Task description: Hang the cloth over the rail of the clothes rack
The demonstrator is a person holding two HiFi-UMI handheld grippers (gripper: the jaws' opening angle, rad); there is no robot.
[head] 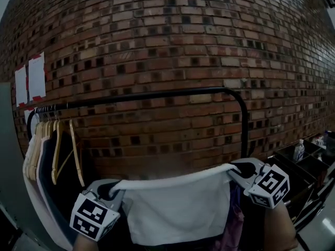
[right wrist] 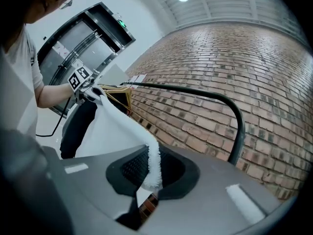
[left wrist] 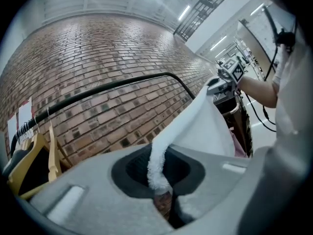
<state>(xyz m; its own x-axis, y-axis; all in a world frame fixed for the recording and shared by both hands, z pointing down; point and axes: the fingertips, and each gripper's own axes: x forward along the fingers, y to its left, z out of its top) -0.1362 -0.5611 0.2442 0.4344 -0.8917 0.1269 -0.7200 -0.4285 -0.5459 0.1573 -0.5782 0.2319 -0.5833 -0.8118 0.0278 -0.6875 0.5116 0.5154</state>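
Observation:
A white cloth (head: 178,208) hangs stretched between my two grippers, below and in front of the black rail (head: 157,95) of the clothes rack. My left gripper (head: 107,191) is shut on the cloth's left top corner (left wrist: 157,168). On the other top corner (right wrist: 151,173) my right gripper (head: 238,170) is shut. The top edge sags slightly and the rest of the cloth drops down in front of me. In the left gripper view the rail (left wrist: 112,85) runs across above the cloth. The rail's bent end (right wrist: 230,109) stands close ahead in the right gripper view.
Several wooden hangers (head: 57,150) with garments crowd the rail's left end. A brick wall (head: 172,41) stands right behind the rack. Black bins and a bottle (head: 298,150) sit at the right. The rail's right upright (head: 244,127) drops just above my right gripper.

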